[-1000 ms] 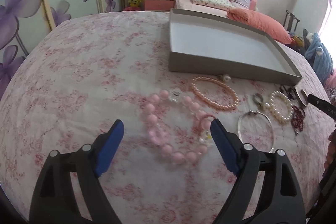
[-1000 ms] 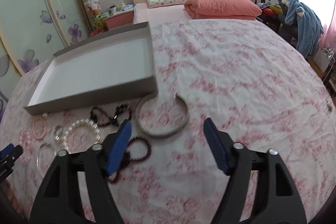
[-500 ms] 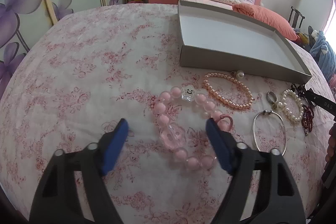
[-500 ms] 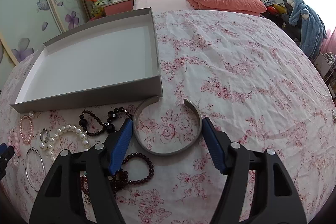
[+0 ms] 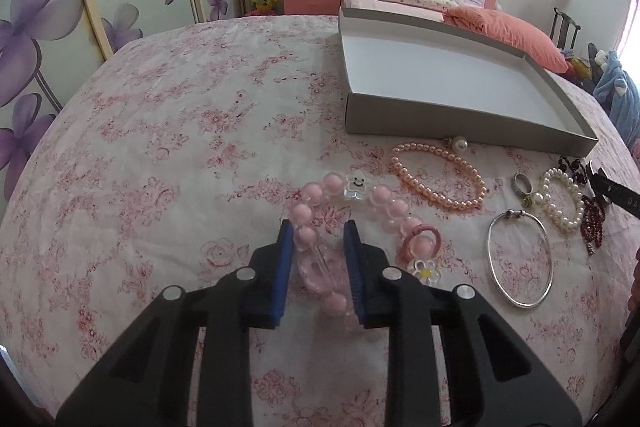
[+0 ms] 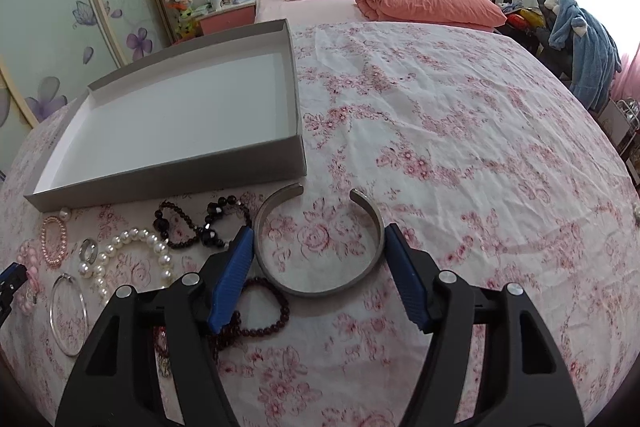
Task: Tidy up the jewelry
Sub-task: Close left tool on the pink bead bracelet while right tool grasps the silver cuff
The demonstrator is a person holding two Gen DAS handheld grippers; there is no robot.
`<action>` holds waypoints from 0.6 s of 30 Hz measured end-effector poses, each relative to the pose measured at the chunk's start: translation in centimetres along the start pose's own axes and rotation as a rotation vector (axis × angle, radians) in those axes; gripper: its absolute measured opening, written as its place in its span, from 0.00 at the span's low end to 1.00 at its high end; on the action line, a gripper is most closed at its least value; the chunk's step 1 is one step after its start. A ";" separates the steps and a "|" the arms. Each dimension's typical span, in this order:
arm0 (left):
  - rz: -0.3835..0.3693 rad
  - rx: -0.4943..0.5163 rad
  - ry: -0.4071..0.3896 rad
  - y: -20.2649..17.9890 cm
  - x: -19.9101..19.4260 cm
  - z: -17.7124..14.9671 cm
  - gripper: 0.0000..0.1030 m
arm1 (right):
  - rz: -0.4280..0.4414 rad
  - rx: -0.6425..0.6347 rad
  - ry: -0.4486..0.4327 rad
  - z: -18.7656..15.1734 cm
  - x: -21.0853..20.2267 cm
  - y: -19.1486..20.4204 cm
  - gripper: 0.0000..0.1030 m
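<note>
My left gripper is shut on the near left side of a chunky pink bead bracelet that lies on the floral bedspread. The bracelet has a smiling star charm and a flower charm. My right gripper is open, with its fingers on either side of a grey metal open cuff bangle flat on the bed. An empty grey box tray with a white floor lies just beyond the jewelry; it also shows in the right wrist view.
Between the grippers lie a peach pearl bracelet, a silver ring, a white pearl bracelet, a thin silver bangle, black beads and dark red beads. Pillows and a headboard stand beyond.
My left gripper has moved forward and closed on the pink bead bracelet. My right gripper has moved forward, and its open fingers now straddle the grey cuff.
</note>
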State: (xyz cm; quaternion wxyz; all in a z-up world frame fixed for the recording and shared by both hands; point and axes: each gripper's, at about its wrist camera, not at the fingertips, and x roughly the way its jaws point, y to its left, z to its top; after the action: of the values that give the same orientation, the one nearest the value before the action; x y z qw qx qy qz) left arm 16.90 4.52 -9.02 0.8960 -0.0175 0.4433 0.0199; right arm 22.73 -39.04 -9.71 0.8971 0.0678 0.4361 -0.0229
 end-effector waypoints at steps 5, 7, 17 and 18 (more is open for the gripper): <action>-0.040 -0.019 -0.049 0.4 -1.4 -0.2 0.13 | 0.011 0.009 -0.026 -0.9 -1.2 -0.4 0.64; -0.046 -0.013 -0.064 0.2 -2.0 -0.2 0.13 | 0.022 0.010 -0.030 -1.2 -1.7 -0.4 0.64; -0.011 0.031 -0.001 -0.3 -1.1 -1.0 0.27 | 0.019 0.010 -0.021 -2.7 -2.2 -0.6 0.64; -0.003 0.035 0.001 -0.2 -0.9 -1.1 0.37 | 0.018 0.009 -0.022 -2.7 -2.2 -0.6 0.64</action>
State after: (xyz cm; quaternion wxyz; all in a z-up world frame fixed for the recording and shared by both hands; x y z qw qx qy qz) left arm 15.48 4.23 -8.95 0.8960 -0.0022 0.4440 0.0109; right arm 19.23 -39.32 -9.68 0.9016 0.0754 0.4256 -0.0175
